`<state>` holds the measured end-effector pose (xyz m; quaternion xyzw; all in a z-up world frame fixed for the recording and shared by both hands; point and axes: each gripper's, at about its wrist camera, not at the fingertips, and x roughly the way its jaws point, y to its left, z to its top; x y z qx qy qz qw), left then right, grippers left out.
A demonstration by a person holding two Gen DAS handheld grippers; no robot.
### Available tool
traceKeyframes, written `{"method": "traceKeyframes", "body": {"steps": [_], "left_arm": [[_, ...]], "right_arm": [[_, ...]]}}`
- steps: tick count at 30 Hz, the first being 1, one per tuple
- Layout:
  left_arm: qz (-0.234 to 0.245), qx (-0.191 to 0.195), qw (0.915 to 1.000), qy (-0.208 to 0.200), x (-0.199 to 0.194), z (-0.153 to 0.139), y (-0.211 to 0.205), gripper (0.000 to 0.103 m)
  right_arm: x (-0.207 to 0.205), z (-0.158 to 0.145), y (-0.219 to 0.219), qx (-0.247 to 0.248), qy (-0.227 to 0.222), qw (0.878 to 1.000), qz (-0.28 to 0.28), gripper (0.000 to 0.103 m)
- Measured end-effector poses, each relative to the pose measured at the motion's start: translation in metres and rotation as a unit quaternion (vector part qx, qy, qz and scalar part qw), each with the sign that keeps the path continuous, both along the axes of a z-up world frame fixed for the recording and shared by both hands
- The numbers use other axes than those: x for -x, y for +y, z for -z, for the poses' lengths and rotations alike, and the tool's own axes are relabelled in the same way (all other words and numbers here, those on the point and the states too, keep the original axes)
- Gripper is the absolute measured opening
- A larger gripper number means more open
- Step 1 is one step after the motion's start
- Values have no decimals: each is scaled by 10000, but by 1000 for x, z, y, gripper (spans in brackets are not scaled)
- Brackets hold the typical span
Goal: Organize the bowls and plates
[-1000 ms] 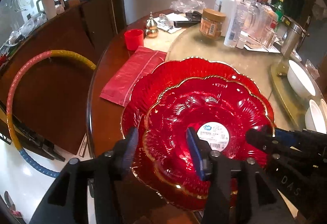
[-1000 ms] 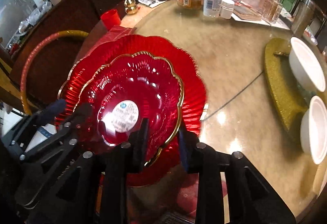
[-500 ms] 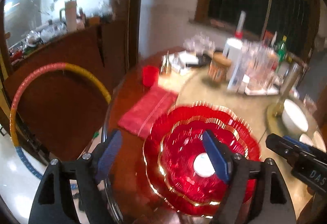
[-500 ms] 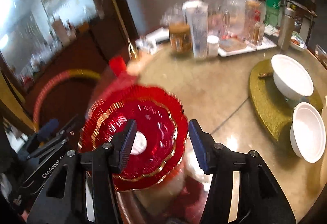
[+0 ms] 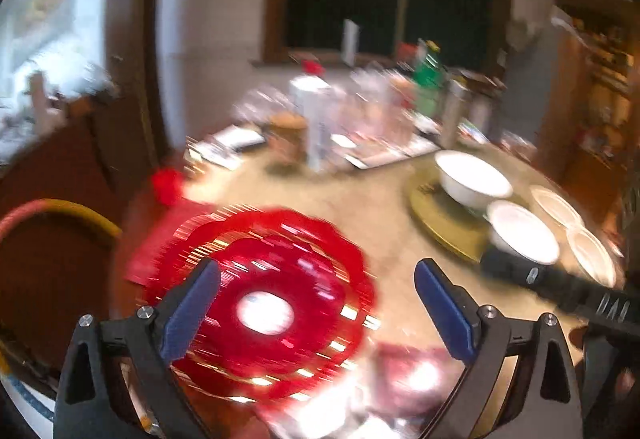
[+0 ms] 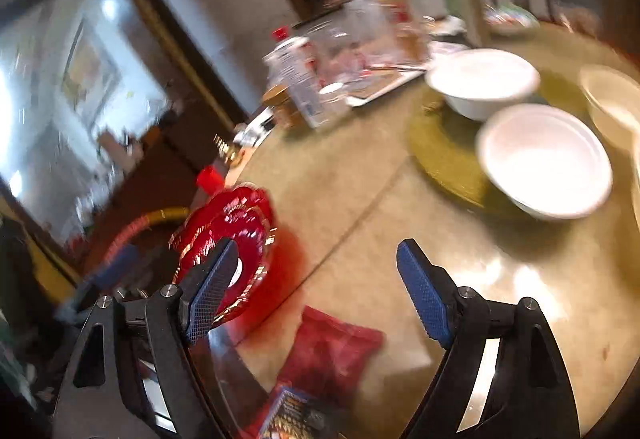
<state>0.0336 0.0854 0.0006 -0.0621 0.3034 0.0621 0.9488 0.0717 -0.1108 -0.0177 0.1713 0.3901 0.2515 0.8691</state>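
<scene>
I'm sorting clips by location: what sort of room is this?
Probably a home dining room: a round table holds stacked red plates, white bowls, and a clutter of bottles and jars.

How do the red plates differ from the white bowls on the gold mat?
The red plates are shallow, scalloped and gold-rimmed; the white bowls are deep, round and plain. The plates are nested as one stack near the table's edge; the bowls sit side by side on the gold mat. Neither is held: both grippers are open and empty.

"DAS" on right tongs (image 5: 520,271).
</scene>
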Motion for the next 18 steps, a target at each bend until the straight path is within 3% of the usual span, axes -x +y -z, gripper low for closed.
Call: {"method": "traceKeyframes", "body": {"steps": [5,9,12,18], "left_arm": [[576,174,9959,680,-26,9,-40,99],[851,383,9917,883,-55,4,-71,99],[977,563,9884,1014,-79,2,-91,99],[1207,844,9785,1445,-124,16,-124,98]], "right_arm": [[-8,10,-68,-366,545,9957,654,83],[-22,32,-116,-927,1326,9776,1343,83],[-32,47,-140,-1351,1684,9643,1532,83],[-55,57,-155,-1616,1929,9536,1653,83]]}}
